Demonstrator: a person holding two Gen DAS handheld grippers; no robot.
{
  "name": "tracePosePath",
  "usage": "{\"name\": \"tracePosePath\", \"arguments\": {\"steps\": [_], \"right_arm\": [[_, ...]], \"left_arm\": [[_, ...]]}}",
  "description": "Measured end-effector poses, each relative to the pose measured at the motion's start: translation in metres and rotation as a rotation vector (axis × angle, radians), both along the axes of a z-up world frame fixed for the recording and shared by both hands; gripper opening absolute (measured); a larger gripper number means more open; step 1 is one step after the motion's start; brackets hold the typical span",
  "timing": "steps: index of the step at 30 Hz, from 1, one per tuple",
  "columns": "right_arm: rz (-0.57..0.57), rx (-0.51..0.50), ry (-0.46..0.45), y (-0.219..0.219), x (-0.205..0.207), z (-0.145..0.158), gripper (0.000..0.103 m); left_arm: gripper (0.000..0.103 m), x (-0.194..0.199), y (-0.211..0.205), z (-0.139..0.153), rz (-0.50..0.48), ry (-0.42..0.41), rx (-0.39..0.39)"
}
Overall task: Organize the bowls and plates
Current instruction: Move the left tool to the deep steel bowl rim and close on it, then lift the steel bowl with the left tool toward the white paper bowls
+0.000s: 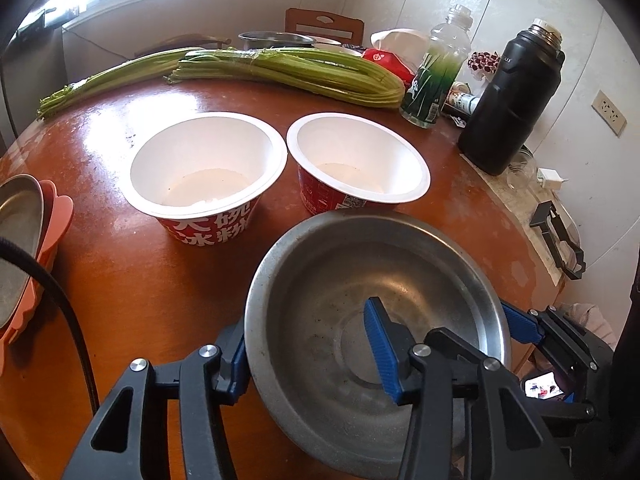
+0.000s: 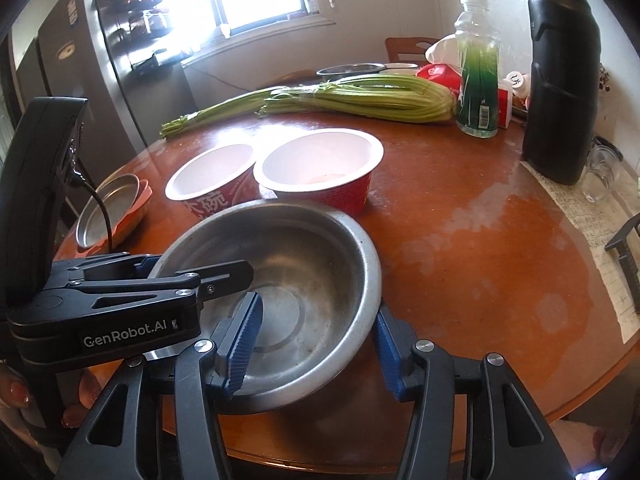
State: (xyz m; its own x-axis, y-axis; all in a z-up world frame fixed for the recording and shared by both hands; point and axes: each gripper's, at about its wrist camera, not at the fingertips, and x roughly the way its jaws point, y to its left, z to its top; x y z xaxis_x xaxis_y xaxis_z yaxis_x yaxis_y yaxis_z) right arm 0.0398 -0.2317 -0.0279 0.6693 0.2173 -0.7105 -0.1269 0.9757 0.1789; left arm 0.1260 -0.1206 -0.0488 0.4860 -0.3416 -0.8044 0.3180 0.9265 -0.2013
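The metal bowl (image 1: pixel 376 320) sits low in the middle of both pictures, near the front edge of the round table (image 2: pixel 480 240). Both tongs hold it at once. The left tongs (image 1: pixel 308 352) have one blue finger inside the bowl and one outside, pinching its left wall. The right tongs (image 2: pixel 316 344) do the same on the right wall, with one finger inside and one outside.

Just behind the bowl stand two paper bowls (image 1: pixel 208 172), side by side and touching. At the left edge a metal plate (image 2: pixel 108 216) lies on pink plates (image 2: pixel 140 204).

The metal bowl looks smooth, so it could slip if one grip lets go or the two pull apart. If it is pushed forward, it could knock over the light paper bowls.
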Motion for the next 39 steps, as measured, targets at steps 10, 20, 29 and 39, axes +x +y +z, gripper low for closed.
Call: {"name": "tracePosePath", "arguments": {"steps": [10, 20, 29, 39], "right_arm": [[0.049, -0.009, -0.029, 0.021, -0.008, 0.016, 0.057], [0.114, -0.005, -0.033, 0.053, -0.011, 0.019, 0.057], [0.165, 0.006, -0.023, 0.074, -0.012, 0.013, 0.057], [0.174, -0.020, -0.001, 0.084, -0.005, 0.005, 0.057]], "left_arm": [[0.051, -0.014, 0.020, 0.017, 0.008, -0.029, -0.024], [0.051, -0.031, 0.058, 0.025, 0.054, -0.053, -0.036], [0.051, -0.041, 0.083, 0.023, 0.097, -0.057, -0.031], [0.051, -0.035, 0.091, 0.008, 0.109, -0.030, -0.032]]}}
